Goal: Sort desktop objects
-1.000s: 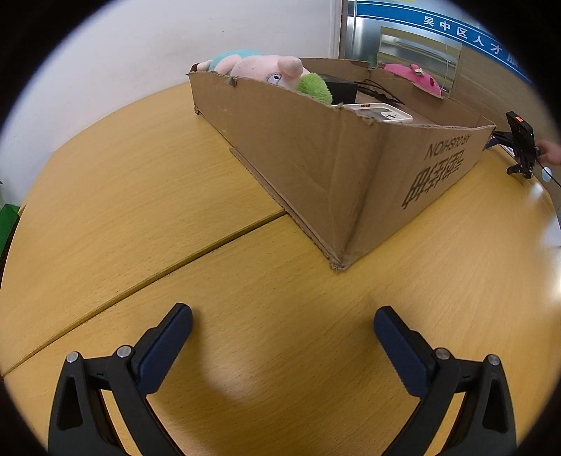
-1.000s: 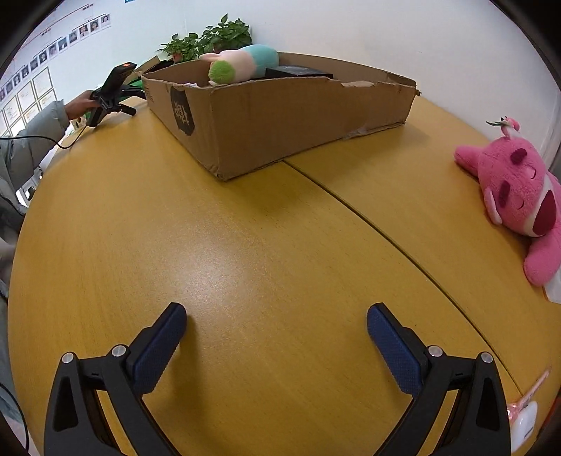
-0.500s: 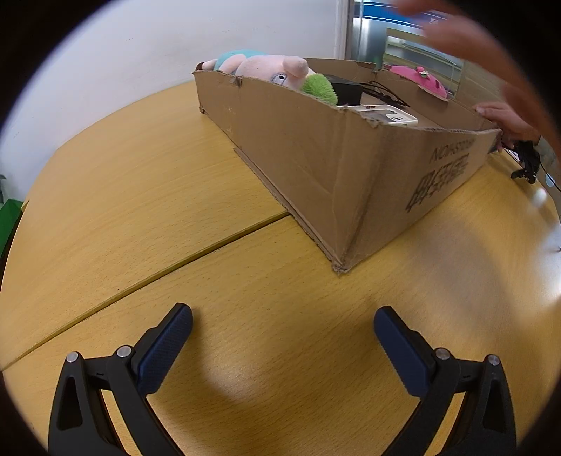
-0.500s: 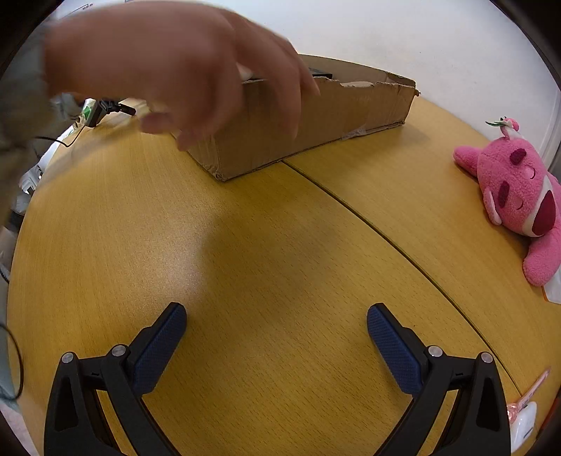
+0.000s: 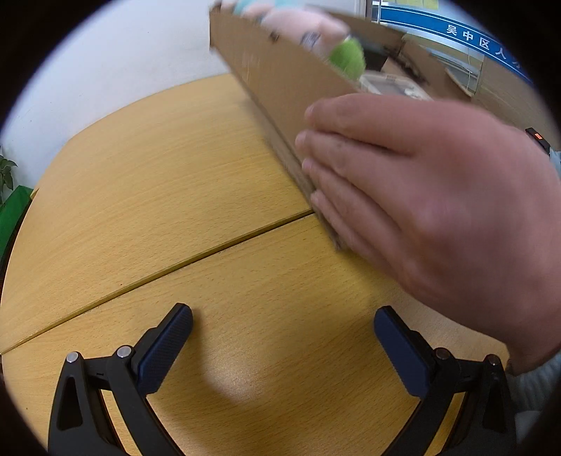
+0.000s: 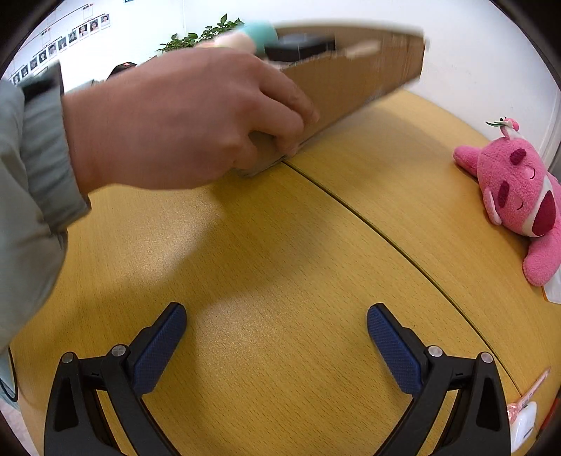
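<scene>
Left wrist view: a bare hand (image 5: 431, 196) grips the cardboard box (image 5: 280, 73) corner. Both the left gripper (image 5: 283, 336) and the right gripper (image 6: 277, 333) are spread wide, empty, near the box.

Table (image 6: 280, 245): light wood-grain finish, smooth, faint sheen seen under the light; a dark seam is noted across it.

Cardboard box (image 6: 350, 80): plain brown corrugated board, matt, edges rough and torn; blurred.

Pink plush toy (image 6: 519, 189): fuzzy pile cloth, matt.

Plush in the box (image 5: 315, 31): soft cloth, pale pink with a green fluffy tuft; blurred.

Left gripper (image 5: 282, 336) and right gripper (image 6: 277, 331): black matt plastic frames, silver metal rivets, fingertips (image 6: 159, 350) padded in dark blue, finely textured rubbery material.

Sleeve (image 6: 31, 168): grey-green woven cloth, matt.
</scene>
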`<act>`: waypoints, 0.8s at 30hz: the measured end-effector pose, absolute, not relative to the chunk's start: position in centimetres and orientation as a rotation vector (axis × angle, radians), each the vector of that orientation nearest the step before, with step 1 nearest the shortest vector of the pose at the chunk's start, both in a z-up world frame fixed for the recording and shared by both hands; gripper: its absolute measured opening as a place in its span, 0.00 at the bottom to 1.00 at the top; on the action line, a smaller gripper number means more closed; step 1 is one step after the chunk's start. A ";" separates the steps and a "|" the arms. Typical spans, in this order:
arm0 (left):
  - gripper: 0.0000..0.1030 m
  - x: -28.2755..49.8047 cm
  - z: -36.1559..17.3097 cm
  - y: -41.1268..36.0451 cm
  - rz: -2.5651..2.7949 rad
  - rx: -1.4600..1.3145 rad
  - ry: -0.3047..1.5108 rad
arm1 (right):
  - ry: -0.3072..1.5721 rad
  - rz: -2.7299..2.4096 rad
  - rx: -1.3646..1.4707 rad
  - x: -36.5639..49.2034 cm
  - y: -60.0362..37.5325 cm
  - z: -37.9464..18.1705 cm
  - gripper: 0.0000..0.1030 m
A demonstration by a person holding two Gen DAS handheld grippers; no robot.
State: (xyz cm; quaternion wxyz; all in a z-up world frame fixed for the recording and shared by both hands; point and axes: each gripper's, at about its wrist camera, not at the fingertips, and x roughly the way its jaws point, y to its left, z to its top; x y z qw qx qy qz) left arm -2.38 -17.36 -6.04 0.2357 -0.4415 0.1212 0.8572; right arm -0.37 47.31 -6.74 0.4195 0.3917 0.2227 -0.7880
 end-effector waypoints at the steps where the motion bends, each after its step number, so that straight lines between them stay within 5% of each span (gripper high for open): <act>1: 1.00 -2.4 -6.0 -17.3 2.356 -1.213 0.330 | 0.558 -1.976 0.982 -0.4 47.3 -6.7 1.00; 24: 1.00 -4.5 -6.0 -17.2 2.392 -1.232 0.308 | 0.554 -1.992 0.992 0.1 47.4 -6.0 1.00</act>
